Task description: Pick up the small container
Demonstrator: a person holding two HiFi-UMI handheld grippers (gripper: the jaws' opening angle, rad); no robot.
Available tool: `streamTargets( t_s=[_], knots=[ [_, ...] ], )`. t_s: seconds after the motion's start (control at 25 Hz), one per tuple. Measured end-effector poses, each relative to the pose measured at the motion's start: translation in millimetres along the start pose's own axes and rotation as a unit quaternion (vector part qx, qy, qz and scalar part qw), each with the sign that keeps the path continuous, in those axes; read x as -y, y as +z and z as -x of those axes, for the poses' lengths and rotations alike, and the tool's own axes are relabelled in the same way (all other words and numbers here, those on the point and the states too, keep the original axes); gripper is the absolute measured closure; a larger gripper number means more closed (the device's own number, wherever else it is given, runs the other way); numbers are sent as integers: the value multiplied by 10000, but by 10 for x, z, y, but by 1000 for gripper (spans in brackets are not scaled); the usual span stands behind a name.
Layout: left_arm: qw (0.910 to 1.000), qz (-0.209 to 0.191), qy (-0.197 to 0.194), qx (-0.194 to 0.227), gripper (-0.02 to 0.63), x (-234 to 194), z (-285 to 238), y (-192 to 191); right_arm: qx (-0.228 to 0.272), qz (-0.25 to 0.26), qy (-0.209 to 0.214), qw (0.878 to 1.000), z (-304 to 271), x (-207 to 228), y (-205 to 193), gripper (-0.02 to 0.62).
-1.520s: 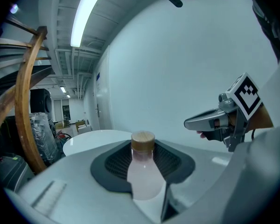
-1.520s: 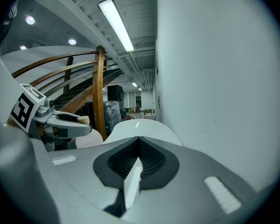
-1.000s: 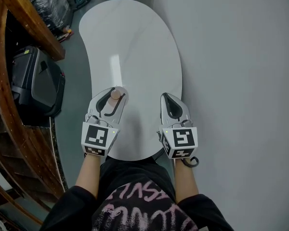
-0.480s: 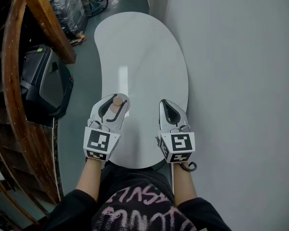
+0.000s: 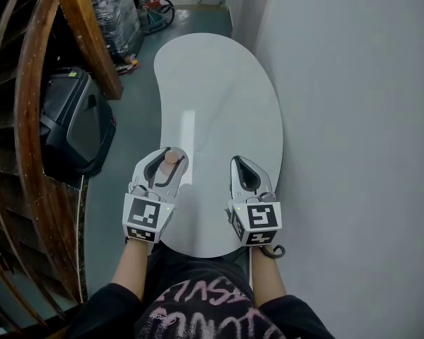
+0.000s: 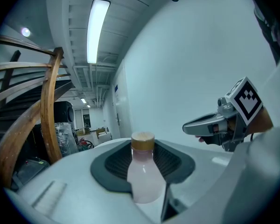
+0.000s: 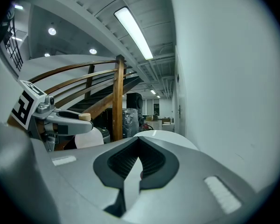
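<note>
Now the small bottle sits pinched between the left gripper's jaws, over the near end of the white table. From the head view only its tan cap peeks out; the left gripper view reveals the pale pink body. Alongside, the right gripper is pressed closed on nothing.

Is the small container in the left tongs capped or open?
Capped: a tan cap sits atop the pale pink container, which stands upright, clamped in the left tongs.
</note>
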State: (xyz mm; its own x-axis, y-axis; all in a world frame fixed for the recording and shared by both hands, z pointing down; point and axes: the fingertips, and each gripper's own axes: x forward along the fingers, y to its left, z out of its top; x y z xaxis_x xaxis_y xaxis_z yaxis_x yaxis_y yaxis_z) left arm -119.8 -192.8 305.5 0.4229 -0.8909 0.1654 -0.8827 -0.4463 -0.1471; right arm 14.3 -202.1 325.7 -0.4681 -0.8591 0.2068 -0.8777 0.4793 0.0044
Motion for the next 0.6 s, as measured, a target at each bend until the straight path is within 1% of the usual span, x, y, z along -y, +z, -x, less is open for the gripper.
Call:
streamTargets(
  t_s=[0.16,0.32,0.6],
  knots=[
    [10000,-12,4,69,457,-43,3,34,43,53,10,10000,-23,-32,69,586],
    [9999,-71,-22,105,457,-9,-12,52,52,81,-19,10000,5,-11,80,586],
    [9999,-46,-28,105,457,37,-28,67,70,77,-47,9999,59,16,107,588]
  ],
)
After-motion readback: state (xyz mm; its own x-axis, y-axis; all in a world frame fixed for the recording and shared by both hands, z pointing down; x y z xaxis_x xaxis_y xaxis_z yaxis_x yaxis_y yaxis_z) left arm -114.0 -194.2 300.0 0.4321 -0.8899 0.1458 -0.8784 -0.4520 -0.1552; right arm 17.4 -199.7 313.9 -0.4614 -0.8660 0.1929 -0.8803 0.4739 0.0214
